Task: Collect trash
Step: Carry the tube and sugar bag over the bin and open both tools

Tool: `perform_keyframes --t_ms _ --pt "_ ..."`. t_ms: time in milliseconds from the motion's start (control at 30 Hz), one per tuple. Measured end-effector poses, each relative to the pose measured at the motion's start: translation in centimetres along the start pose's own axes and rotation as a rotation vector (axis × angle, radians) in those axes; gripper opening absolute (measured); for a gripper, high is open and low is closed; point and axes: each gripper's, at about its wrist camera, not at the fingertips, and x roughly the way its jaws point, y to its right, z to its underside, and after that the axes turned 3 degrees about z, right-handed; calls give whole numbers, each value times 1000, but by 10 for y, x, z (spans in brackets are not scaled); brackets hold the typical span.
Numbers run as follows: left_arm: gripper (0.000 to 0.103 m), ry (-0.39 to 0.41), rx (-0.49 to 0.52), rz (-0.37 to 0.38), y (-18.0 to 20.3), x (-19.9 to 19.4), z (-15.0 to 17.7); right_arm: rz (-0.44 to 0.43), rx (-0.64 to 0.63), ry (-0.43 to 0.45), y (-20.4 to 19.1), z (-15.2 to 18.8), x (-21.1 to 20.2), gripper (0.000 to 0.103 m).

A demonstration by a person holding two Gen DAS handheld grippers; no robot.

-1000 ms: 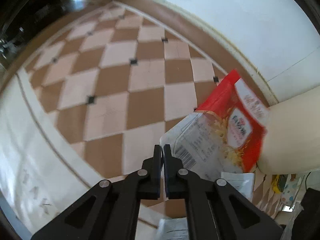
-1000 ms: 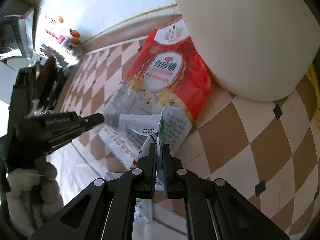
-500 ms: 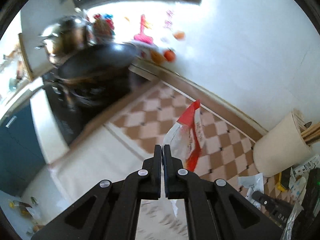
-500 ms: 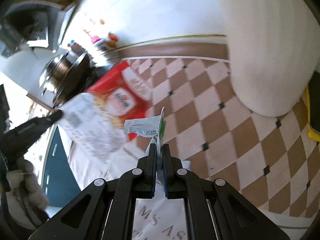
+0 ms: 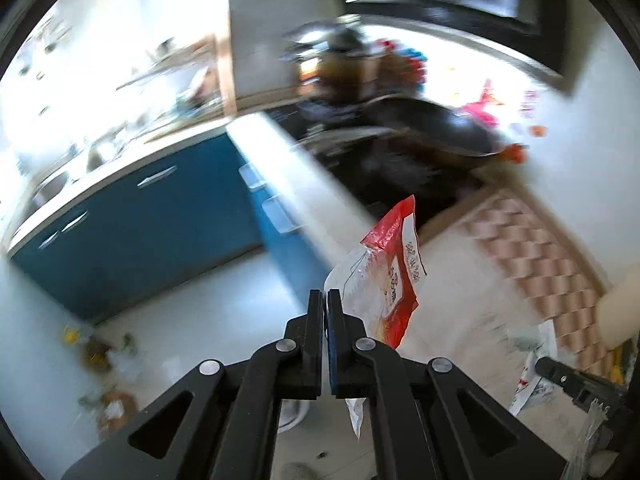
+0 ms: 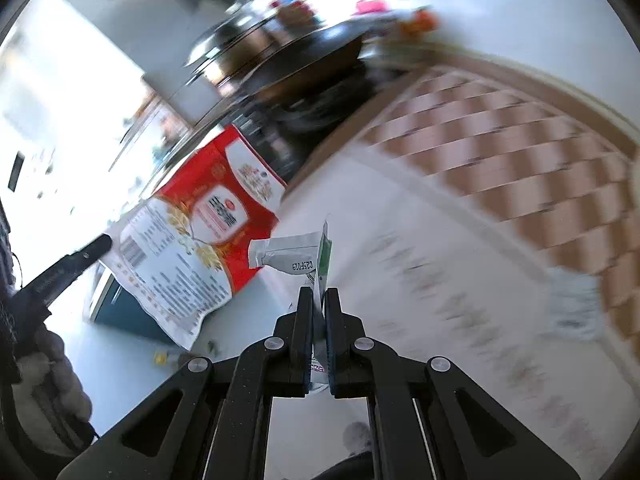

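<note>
My left gripper (image 5: 325, 296) is shut on a corner of a red and clear sugar bag (image 5: 390, 276), which hangs in the air beyond the counter edge. The same bag (image 6: 200, 236) shows in the right wrist view, with the left gripper's tip (image 6: 76, 258) at its lower left. My right gripper (image 6: 315, 294) is shut on a small grey and green sachet (image 6: 302, 254) and holds it up above the white counter. The right gripper's tip (image 5: 568, 380) shows at the lower right of the left wrist view.
Blue cabinets (image 5: 132, 220) stand across a pale floor (image 5: 192, 320) with scattered scraps (image 5: 96, 354). A dark wok (image 5: 420, 128) sits on the stove. The checkered mat (image 6: 500, 148) lies on the counter. Both views are blurred.
Both grippers have lifted off the checkered mat and swung left, out over the counter edge toward the floor, with the sugar bag and the sachet still held.
</note>
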Motion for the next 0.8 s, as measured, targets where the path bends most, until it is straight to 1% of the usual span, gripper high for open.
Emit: perform_keyframes --t_ms 67,100,167,233,267,333,367,400,467,500,533,567,600,633,667,700,733,767,800 --pt "0 -42 -38 -46 -48 9 19 -21 -40 -47 -42 16 27 6" --pt "0 -59 -49 -61 -61 15 28 -35 -55 -79 -63 26 45 6" --pt "0 -112 -76 -100 -95 33 49 -46 -80 -131 -89 45 75 6" --pt "0 -185 -122 -137 -131 63 74 -54 -113 -193 -120 68 116 6" --pt "0 -213 -141 -148 -142 76 85 -53 -121 -224 -131 78 134 6" --pt "0 -283 -195 -161 -172 114 115 -47 -131 -288 -148 100 174 6" --pt "0 -321 -223 -166 -186 139 133 -38 -140 -317 -154 111 195 5" --pt "0 -351 -239 -173 -195 161 146 -28 -153 -337 -157 119 213 6" --pt "0 -402 -272 -186 -211 205 174 -4 -189 -388 -164 143 262 6" --pt "0 -433 -293 -188 -220 230 191 2 -197 -408 -162 147 285 6" --pt "0 -465 -315 -190 -229 258 208 18 -220 -432 -162 161 315 6" --pt "0 -489 -331 -189 -235 285 225 29 -234 -445 -161 170 336 6" --pt "0 -506 -338 -191 -239 303 238 40 -248 -466 -157 182 366 6" --pt "0 -529 -349 -187 -244 329 255 49 -257 -478 -154 189 385 6" --pt "0 -544 -359 -178 -247 348 268 60 -266 -493 -148 198 414 6" --pt "0 -567 -374 -171 -251 375 284 67 -268 -511 -140 207 445 6" --pt "0 -585 -387 -157 -252 396 298 70 -273 -523 -135 215 463 6" --pt "0 -607 -408 -143 -254 419 313 80 -280 -535 -128 225 491 6" --pt "0 -623 -420 -135 -258 432 323 87 -286 -548 -120 234 518 6"
